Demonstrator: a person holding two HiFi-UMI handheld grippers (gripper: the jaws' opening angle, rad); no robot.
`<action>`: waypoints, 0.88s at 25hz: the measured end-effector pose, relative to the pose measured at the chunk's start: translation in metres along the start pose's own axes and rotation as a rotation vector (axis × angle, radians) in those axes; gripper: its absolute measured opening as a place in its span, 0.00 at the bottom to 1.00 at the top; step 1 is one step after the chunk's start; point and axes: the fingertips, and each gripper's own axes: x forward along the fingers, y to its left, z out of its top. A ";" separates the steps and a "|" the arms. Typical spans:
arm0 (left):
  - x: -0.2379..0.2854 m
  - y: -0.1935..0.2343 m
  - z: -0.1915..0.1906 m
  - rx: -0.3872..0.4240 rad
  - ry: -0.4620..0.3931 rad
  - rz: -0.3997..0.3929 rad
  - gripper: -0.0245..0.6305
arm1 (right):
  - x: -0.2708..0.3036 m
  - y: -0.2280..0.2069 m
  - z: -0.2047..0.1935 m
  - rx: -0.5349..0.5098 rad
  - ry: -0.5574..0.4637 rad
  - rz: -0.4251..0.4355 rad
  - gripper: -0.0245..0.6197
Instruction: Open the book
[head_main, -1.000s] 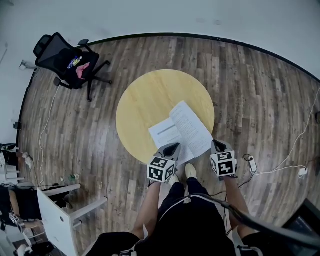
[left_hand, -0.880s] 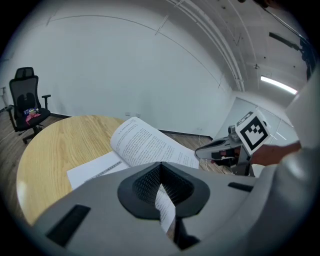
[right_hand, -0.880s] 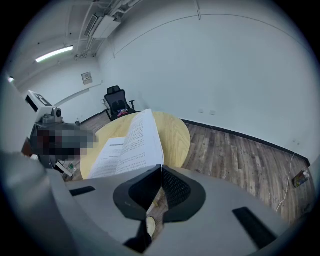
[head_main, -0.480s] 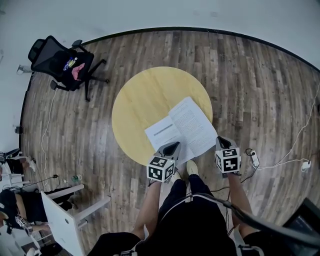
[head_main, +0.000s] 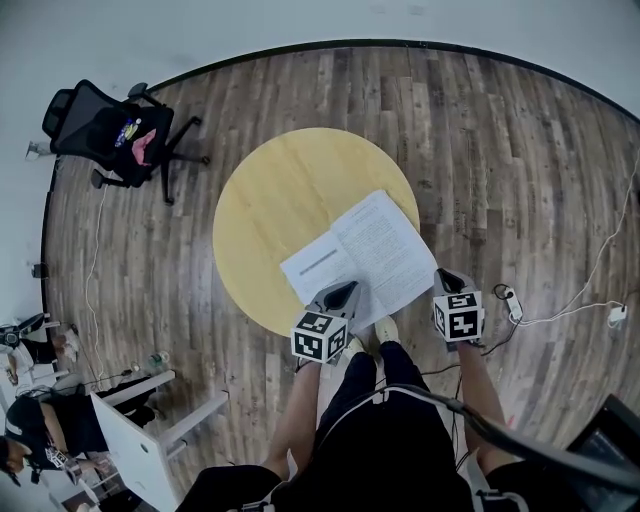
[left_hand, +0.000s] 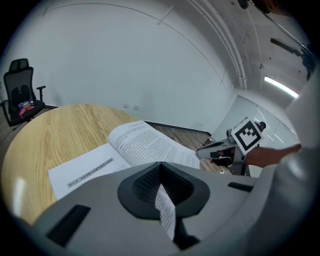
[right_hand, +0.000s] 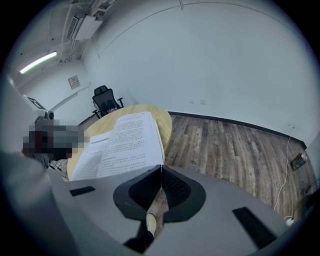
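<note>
The book (head_main: 360, 255) lies open and flat on the round yellow table (head_main: 280, 190), near its front right edge, with printed pages facing up. My left gripper (head_main: 345, 292) hovers over the book's near edge with its jaws shut and nothing in them; the left gripper view shows its tips (left_hand: 160, 163) meeting above the open book (left_hand: 145, 145). My right gripper (head_main: 445, 278) is shut and empty, just off the table beside the book's right corner. In the right gripper view its tips (right_hand: 161, 166) meet over the floor, with the book (right_hand: 127, 142) ahead to the left.
A black office chair (head_main: 110, 135) stands on the wood floor at the far left. A white desk (head_main: 130, 440) and a seated person (head_main: 50, 430) are at the lower left. A power strip (head_main: 510, 300) with cables lies on the floor to the right. My shoe (head_main: 385, 328) is under the table's edge.
The right gripper has drifted a little right and down, away from the book's corner. The left gripper has sunk slightly. The book stays open and still.
</note>
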 end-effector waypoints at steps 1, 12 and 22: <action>0.002 0.000 -0.001 0.002 0.006 -0.001 0.04 | 0.002 -0.002 -0.002 0.004 0.004 0.001 0.06; 0.017 0.007 -0.014 -0.009 0.056 0.005 0.04 | 0.026 -0.009 -0.015 0.011 0.047 0.011 0.06; 0.026 0.012 -0.021 -0.009 0.083 0.010 0.04 | 0.043 -0.013 -0.028 0.032 0.074 0.021 0.06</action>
